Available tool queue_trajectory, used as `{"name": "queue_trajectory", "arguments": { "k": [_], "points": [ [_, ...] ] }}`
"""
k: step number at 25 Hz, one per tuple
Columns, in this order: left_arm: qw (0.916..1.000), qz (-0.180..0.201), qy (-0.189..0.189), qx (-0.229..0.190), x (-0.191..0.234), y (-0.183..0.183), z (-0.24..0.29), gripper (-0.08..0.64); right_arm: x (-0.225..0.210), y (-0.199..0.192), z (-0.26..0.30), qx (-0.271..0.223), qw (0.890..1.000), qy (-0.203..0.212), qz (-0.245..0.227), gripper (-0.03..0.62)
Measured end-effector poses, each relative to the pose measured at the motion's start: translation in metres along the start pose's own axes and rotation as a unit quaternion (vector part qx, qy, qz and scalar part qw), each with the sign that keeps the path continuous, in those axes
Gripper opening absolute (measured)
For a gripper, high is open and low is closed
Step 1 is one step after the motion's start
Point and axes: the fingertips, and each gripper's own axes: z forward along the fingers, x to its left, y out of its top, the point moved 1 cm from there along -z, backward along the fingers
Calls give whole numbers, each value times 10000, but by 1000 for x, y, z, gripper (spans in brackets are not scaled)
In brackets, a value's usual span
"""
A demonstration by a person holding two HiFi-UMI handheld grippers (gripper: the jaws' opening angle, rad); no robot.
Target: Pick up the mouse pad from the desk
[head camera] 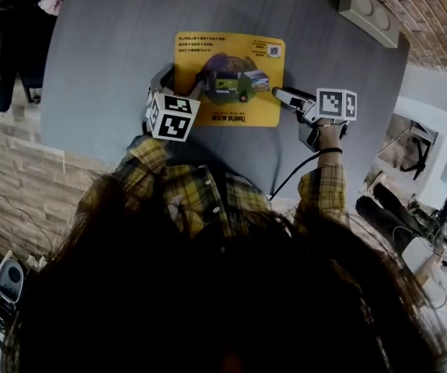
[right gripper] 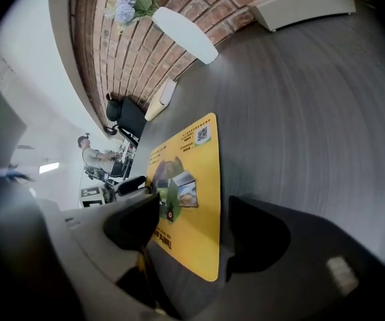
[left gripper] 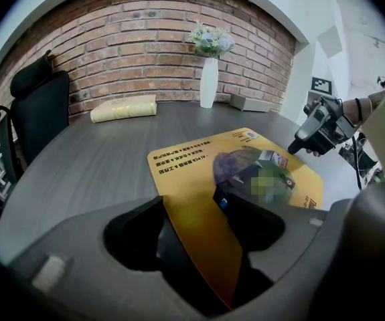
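The yellow mouse pad (head camera: 231,53) lies flat on the round grey desk (head camera: 114,45), print side up. My left gripper (head camera: 180,84) stands at the pad's near left corner. In the left gripper view its jaws (left gripper: 192,223) are wide apart, with the pad's edge (left gripper: 192,172) running between them and clear of both pads. My right gripper (head camera: 281,94) is at the pad's right edge. In the right gripper view its jaws (right gripper: 195,223) are also apart, straddling the pad's near corner (right gripper: 199,179) without pressing on it. The right gripper (left gripper: 316,129) also shows in the left gripper view.
At the desk's far side stand a white vase with flowers (left gripper: 209,79), a pale yellow book (left gripper: 124,109) and a grey box (left gripper: 249,102), in front of a brick wall. A black office chair (left gripper: 38,105) stands beside the desk. A person sits at a far workstation (right gripper: 92,156).
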Motion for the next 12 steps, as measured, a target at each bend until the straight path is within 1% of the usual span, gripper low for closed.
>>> {"name": "queue_trajectory", "arguments": {
  "k": [3,6,9,12],
  "points": [
    [10000,2,-3,-38,0,1,0,314,1,1,0,49,9999,150,68,321],
    [10000,-12,8,-17,1,0,-1,314,0,2,-1,-31,9997,218,111,321],
    [10000,-18,6,-40,1,0,-1,314,1,3,0,-79,9998,155,104,319],
    [10000,-25,1,3,0,-1,-1,314,2,2,1,-1,10000,66,40,321]
  ]
}}
